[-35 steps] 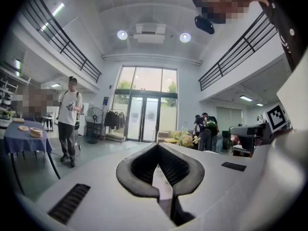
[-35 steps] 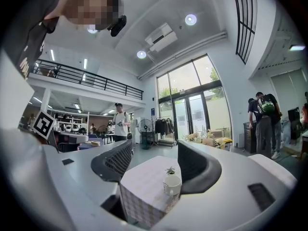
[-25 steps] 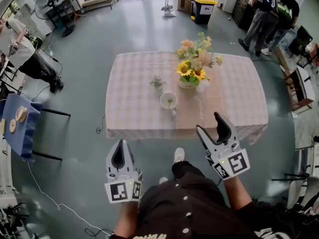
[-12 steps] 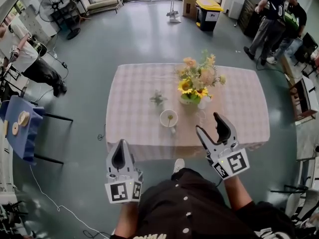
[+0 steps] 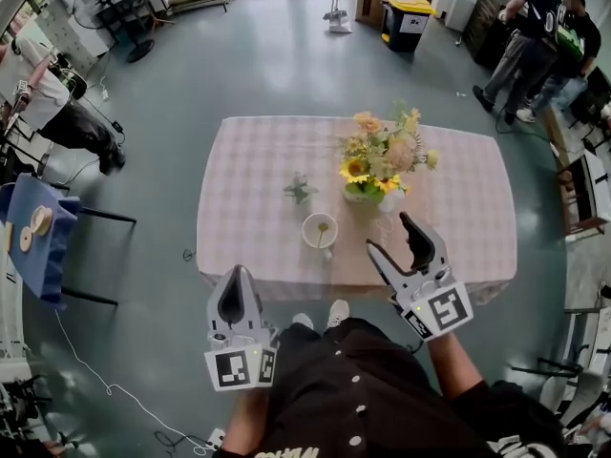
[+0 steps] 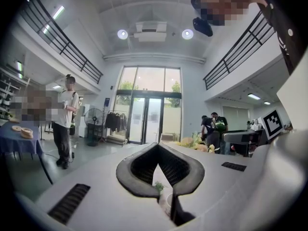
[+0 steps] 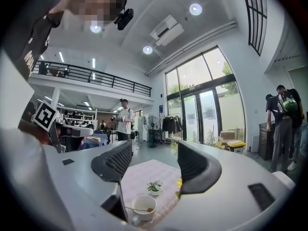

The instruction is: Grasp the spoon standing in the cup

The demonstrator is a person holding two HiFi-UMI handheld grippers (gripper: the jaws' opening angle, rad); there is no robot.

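Note:
A white cup (image 5: 319,230) stands near the front edge of the pink checked table (image 5: 258,160), with a spoon (image 5: 324,225) leaning inside it. My right gripper (image 5: 390,236) hovers open over the table's near edge, to the right of the cup and short of it. In the right gripper view the cup (image 7: 143,206) and spoon (image 7: 138,209) sit low between the spread jaws of the right gripper (image 7: 155,149), still ahead of them. My left gripper (image 5: 236,299) is shut and empty, off the table in front of it. The left gripper (image 6: 158,150) shows its jaws pressed together.
A small potted plant (image 5: 300,190) and a vase of flowers (image 5: 380,160) stand behind and right of the cup. A blue side table (image 5: 38,241) and a person (image 5: 57,113) are at the left. Two people (image 5: 539,36) stand at the back right, chairs at the right.
The person has stepped closer to the table. The right gripper now reaches over the near edge beside the cup. Neither gripper has changed its opening.

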